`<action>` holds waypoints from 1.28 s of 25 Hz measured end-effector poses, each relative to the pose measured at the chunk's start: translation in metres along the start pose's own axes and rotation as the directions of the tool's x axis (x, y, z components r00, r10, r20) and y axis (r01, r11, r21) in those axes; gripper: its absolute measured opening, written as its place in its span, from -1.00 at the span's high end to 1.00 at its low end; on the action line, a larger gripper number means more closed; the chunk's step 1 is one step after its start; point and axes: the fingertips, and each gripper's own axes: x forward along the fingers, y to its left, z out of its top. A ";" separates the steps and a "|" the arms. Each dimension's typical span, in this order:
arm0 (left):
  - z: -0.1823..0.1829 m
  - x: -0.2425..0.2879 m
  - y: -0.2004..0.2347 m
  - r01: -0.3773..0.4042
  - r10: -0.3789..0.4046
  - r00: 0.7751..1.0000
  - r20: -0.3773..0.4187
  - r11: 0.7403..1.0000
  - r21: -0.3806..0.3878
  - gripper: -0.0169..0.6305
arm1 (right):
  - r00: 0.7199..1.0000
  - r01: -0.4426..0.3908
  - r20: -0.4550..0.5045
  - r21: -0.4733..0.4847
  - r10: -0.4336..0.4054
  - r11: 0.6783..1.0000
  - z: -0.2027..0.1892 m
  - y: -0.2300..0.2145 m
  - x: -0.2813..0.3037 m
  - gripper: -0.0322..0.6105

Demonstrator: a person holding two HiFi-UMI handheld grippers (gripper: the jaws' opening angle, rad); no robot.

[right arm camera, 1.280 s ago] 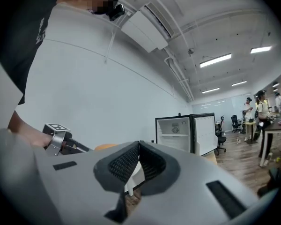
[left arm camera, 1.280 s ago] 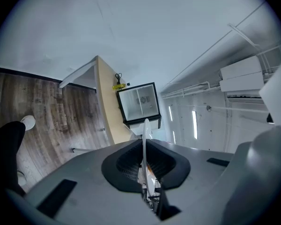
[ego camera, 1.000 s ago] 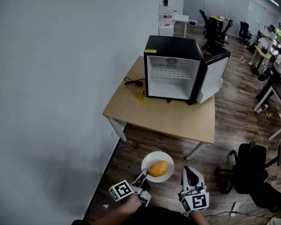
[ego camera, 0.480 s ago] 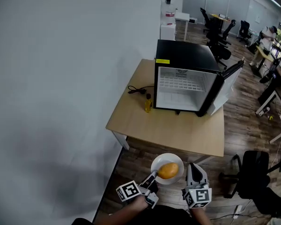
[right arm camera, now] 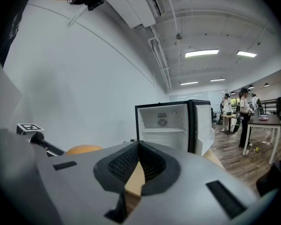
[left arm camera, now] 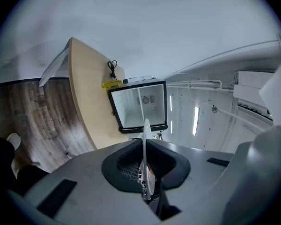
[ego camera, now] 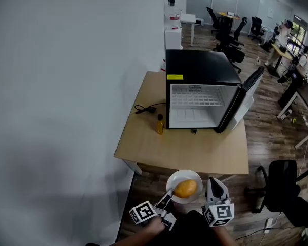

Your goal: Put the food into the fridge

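Observation:
A white plate point(ego camera: 174, 180) carries a round orange piece of food point(ego camera: 185, 188). My left gripper point(ego camera: 169, 193) is shut on the plate's near-left rim and holds it in the air in front of the wooden table point(ego camera: 195, 152). In the left gripper view the plate rim point(left arm camera: 145, 144) stands edge-on between the jaws. On the table is a black mini fridge point(ego camera: 197, 94), its door point(ego camera: 246, 99) swung open to the right and its white inside bare. My right gripper point(ego camera: 213, 182) hovers just right of the plate, shut on nothing.
A small yellow bottle point(ego camera: 159, 124) and a black cable point(ego camera: 143, 108) lie on the table left of the fridge. A black office chair point(ego camera: 282, 188) stands to the right on the wooden floor. A white wall runs along the left. Desks, chairs and people fill the far right.
The head view has shifted, so table and fridge now sit lower and more square-on. The plate stays in my left gripper, and both grippers have drifted slightly right and down.

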 end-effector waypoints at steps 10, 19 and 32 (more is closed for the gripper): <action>0.033 0.054 0.002 -0.004 0.003 1.000 0.009 1.000 0.016 0.88 | 1.000 0.005 0.000 0.008 -0.005 1.000 0.006 -0.032 0.057 0.71; 0.063 0.131 -0.017 0.022 -0.023 0.999 0.039 0.999 0.028 0.88 | 0.998 -0.057 -0.003 -0.014 0.057 0.998 0.023 -0.079 0.130 0.71; 0.116 0.235 -0.022 0.025 -0.026 0.993 0.118 1.000 0.005 0.88 | 0.995 -0.091 -0.031 -0.021 0.090 0.996 0.034 -0.144 0.220 0.71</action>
